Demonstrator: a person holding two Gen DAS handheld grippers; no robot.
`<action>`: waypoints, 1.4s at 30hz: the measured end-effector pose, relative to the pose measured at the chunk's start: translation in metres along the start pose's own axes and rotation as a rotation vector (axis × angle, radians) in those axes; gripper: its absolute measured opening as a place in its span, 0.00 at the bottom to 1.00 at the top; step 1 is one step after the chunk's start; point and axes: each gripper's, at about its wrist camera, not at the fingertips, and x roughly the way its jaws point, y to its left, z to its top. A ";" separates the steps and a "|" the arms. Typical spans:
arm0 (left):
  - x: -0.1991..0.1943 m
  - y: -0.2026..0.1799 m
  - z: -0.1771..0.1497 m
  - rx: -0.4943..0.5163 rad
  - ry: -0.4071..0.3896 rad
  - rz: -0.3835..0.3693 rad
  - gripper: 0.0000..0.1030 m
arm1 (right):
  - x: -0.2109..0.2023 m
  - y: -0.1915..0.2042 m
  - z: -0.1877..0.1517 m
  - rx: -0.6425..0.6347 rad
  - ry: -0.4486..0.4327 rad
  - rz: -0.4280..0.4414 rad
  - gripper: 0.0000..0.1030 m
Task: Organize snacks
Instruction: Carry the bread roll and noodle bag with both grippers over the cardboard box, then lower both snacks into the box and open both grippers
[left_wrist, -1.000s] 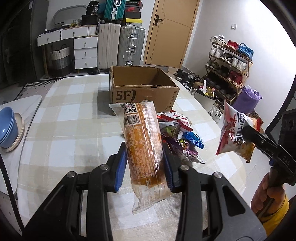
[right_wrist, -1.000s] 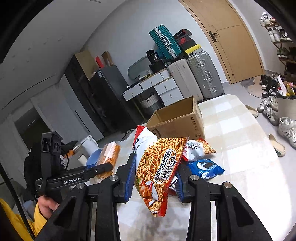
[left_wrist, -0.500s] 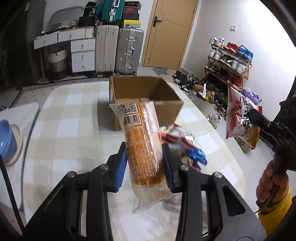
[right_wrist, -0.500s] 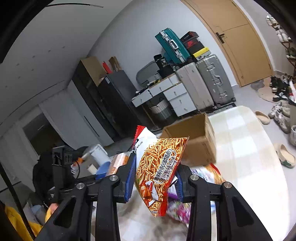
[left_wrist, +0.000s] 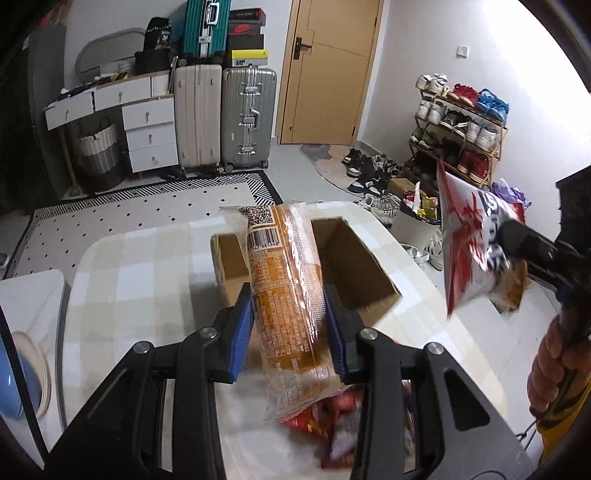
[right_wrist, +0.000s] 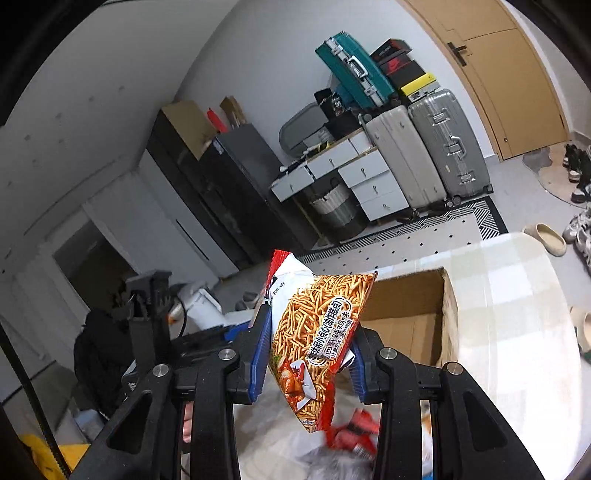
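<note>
My left gripper (left_wrist: 290, 330) is shut on a long clear-wrapped orange snack pack (left_wrist: 286, 295) that hangs above the near edge of the open cardboard box (left_wrist: 354, 266). My right gripper (right_wrist: 306, 354) is shut on an orange bag of fried snack sticks (right_wrist: 316, 339), held in the air just short of the same cardboard box (right_wrist: 410, 325). In the left wrist view that bag shows its red-and-white back (left_wrist: 469, 247) at the right, with a hand (left_wrist: 554, 365) on the gripper's handle. Loose snack packets (left_wrist: 332, 417) lie blurred on the table below.
The box stands on a checked tablecloth (left_wrist: 147, 266). Blue bowls on a plate (left_wrist: 22, 376) sit at the left edge. Beyond the table are suitcases (left_wrist: 225, 118), white drawers (left_wrist: 147, 133), a door (left_wrist: 332, 70) and a shoe rack (left_wrist: 458, 129).
Both grippers have risen and moved toward the box with their packs. The snack pile has slid to the bottom of both views and the box opening now lies beneath the orange pack.
</note>
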 end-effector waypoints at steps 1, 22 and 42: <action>0.011 0.001 0.008 0.004 0.004 0.009 0.32 | 0.009 -0.003 0.006 0.003 0.013 0.000 0.35; 0.203 0.017 0.052 0.005 0.188 0.005 0.32 | 0.129 -0.088 0.014 0.044 0.193 -0.168 0.35; 0.206 -0.005 0.015 0.055 0.200 0.050 0.36 | 0.153 -0.104 0.001 0.027 0.280 -0.263 0.36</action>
